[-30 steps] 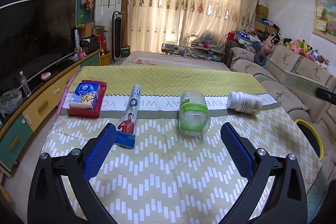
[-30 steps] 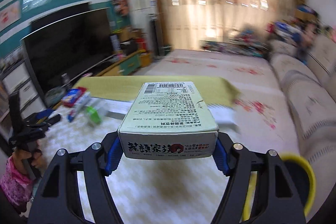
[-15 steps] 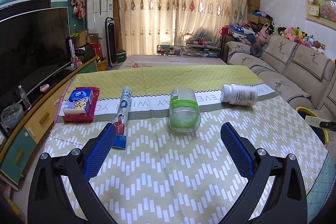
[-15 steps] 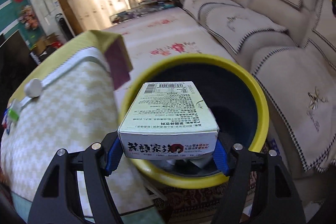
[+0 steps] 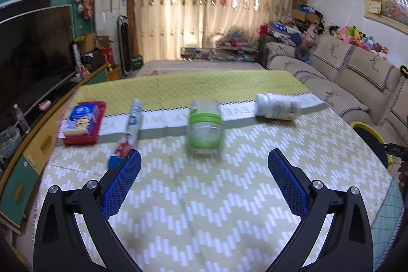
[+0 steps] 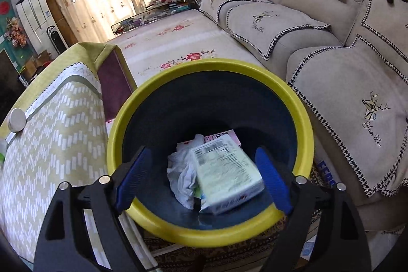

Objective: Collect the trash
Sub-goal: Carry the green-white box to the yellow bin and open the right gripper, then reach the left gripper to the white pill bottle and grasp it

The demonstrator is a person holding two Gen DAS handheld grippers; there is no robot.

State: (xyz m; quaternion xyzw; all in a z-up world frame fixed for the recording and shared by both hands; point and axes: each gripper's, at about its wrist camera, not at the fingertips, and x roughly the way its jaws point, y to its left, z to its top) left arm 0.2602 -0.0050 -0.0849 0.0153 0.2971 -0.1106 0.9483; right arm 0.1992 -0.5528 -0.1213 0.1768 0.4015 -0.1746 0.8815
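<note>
Right tongs (image 6: 202, 176): spread over the bin, nothing between the pads; jaws have just been opening. One blue pad (image 6: 135, 179) stands on each side of the bin's mouth.
Box (image 6: 225, 173): one, pale green with a barcode label, blurred, tilted, inside the bin, clear of both pads.
Bin (image 6: 204, 233): one, yellow rim, dark inside, on the floor just beside the counter's edge and near the sofa (image 6: 293, 17).
Bin contents: the box; one crumpled white tissue (image 6: 182, 175) touching its left side; one pink-and-white pack (image 6: 224, 137) behind, partly covered.
Left tongs (image 5: 204, 170): spread wide above the counter, pinching nothing.
Counter (image 5: 204, 208): one, under a green and white zigzag cloth.
Items on counter, counted: four, in a row across the far half, all lying apart from one another.
Item 1: red tray (image 5: 81, 139) at far left, holding one blue and white pack (image 5: 81, 117).
Item 2: long printed tube (image 5: 130, 126), lying lengthwise, its near end just beside the left pad.
Item 3: clear jar (image 5: 205, 129) with green bands, on its side, mouth toward the camera, between the pads' lines.
Item 4: white bottle (image 5: 278, 106), on its side at far right; its cap also shows at the left edge of the right wrist view.
Bin from left view: only a piece of yellow rim at the counter's right edge.
</note>
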